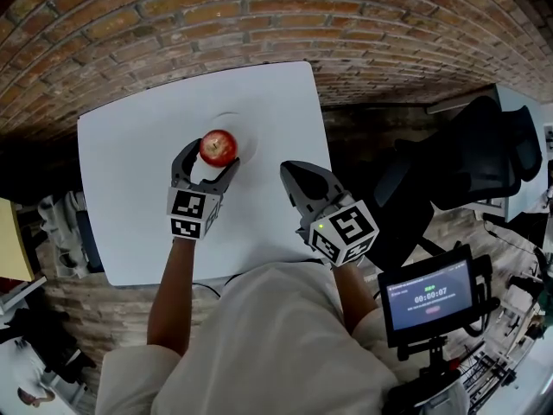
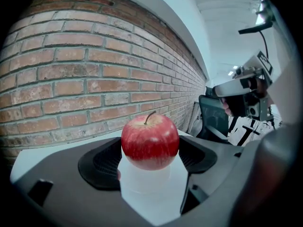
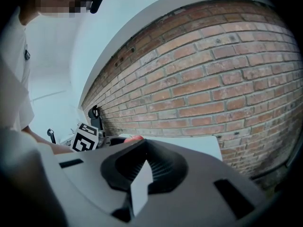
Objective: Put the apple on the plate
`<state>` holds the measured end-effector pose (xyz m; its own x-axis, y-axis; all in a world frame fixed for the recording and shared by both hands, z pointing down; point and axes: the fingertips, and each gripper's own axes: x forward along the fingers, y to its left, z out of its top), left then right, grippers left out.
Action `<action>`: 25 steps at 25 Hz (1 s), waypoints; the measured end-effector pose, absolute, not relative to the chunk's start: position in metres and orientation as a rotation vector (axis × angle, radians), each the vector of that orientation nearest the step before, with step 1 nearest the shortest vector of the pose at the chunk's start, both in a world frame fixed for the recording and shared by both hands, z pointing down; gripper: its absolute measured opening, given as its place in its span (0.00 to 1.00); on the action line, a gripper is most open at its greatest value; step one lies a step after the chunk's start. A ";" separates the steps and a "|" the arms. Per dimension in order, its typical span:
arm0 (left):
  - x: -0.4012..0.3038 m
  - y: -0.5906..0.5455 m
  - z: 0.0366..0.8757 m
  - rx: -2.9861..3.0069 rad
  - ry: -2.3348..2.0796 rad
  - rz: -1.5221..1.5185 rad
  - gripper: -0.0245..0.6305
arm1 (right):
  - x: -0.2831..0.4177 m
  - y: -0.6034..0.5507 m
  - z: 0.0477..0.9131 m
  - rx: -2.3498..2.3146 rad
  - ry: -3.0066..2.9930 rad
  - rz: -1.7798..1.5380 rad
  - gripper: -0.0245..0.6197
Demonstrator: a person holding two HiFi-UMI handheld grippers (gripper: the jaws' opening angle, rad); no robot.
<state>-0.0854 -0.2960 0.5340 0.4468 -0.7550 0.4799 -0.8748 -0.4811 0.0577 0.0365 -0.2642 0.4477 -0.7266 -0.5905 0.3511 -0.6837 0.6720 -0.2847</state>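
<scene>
Starting at the jaws of the left gripper (image 1: 209, 159), the red apple (image 2: 150, 143) is seen held between them. One dark pad is pressed on each side of the apple, and the stem points up. The apple is held right over the white plate (image 1: 249, 137), near the far side of the white table (image 1: 130, 171). It cannot be told if the apple sits on the plate or is just above it. The plate is hard to see because it is white like the table, and only its thin round edge shows.

The jaws of the right gripper (image 1: 290, 178) are closed, with just a thin white line left between the pads. Nothing is held in them. This gripper is kept low over the table, beside the left one and nearer the table's right edge.

A red brick wall (image 2: 71, 79) is seen behind the table. A black chair (image 1: 484, 154) is seen off to the right, well apart from the table. A small screen (image 1: 429, 296) on a stand is seen near the person's right arm.
</scene>
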 end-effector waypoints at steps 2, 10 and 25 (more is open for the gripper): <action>-0.085 -0.298 0.538 2.401 -1.389 0.578 0.62 | 0.036 -0.267 0.450 1.031 -2.654 0.603 0.04; -0.086 -0.306 0.551 2.394 -1.375 0.602 0.62 | 0.036 -0.273 0.459 1.032 -2.634 0.637 0.04; -0.087 -0.315 0.589 2.347 -1.335 0.661 0.62 | 0.031 -0.278 0.479 1.005 -2.601 0.697 0.04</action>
<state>-0.0868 -0.3149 0.5889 0.4441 -0.7005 0.5587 -0.8690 -0.4887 0.0780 0.0308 -0.2780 0.4794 -0.7242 -0.5572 0.4062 -0.6857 0.6443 -0.3387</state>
